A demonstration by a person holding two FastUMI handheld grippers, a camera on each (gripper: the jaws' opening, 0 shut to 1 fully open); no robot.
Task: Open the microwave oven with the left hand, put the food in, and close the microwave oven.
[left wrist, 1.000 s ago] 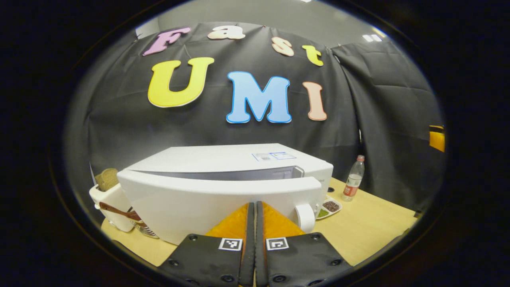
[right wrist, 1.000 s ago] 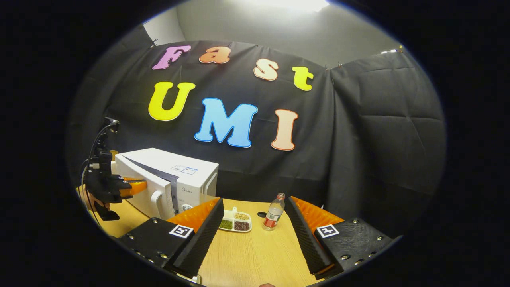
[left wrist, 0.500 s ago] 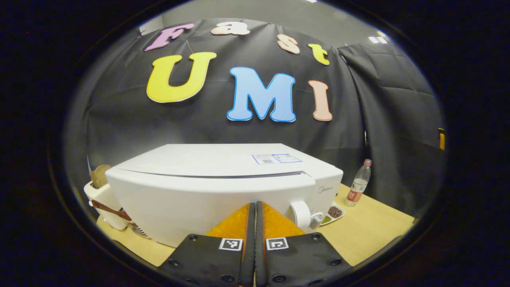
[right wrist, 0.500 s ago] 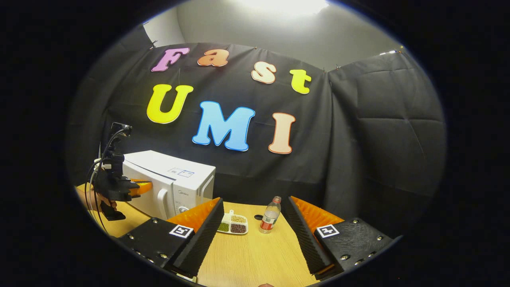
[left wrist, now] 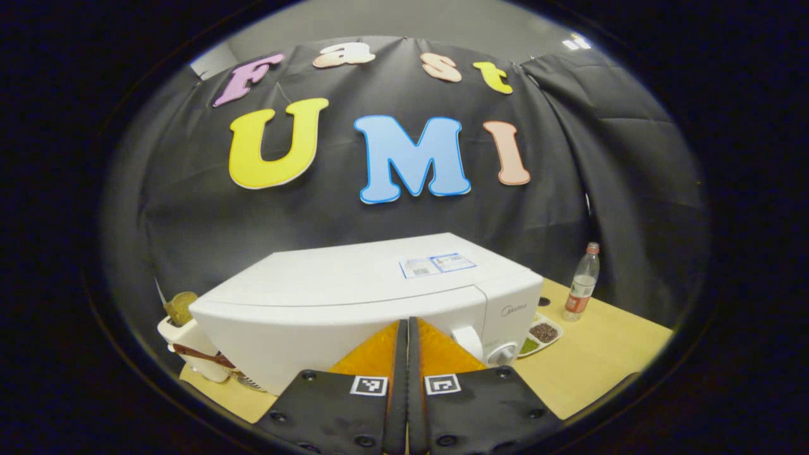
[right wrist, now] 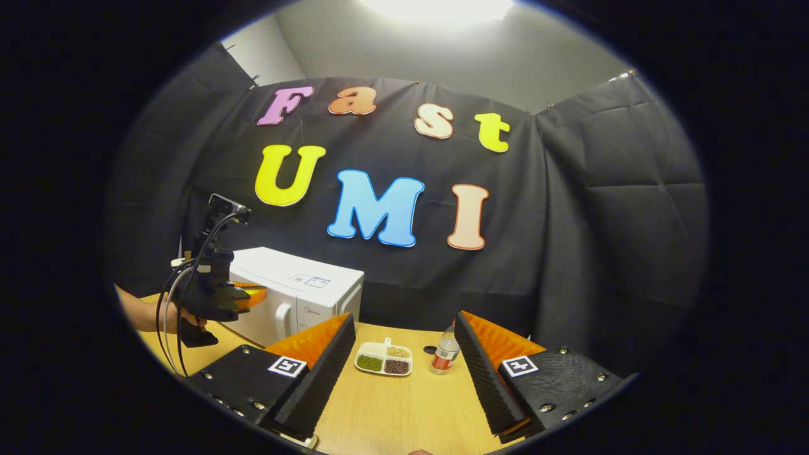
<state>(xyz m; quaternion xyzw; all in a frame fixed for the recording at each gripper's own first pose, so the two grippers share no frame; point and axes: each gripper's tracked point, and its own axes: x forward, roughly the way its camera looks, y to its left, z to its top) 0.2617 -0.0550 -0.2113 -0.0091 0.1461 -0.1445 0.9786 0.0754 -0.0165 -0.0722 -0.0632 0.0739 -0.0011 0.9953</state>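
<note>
White microwave oven [left wrist: 354, 297] on wooden table, door closed, handle at right.

The microwave oven [left wrist: 354, 297] is cased in smooth, glossy white plastic. The table [right wrist: 392, 404] is surfaced in pale matt wood grain. The bottle [left wrist: 583, 281] is made of clear plastic.

My left gripper [left wrist: 406, 354] carried black plates studded with round screws, each bearing a small square black-and-white marker. My right gripper [right wrist: 401, 373] had ribbed pads [right wrist: 322, 370] and matching markers. In the right gripper view, looping black and white cables [right wrist: 169, 316] hung off the left unit's dark body.
</note>
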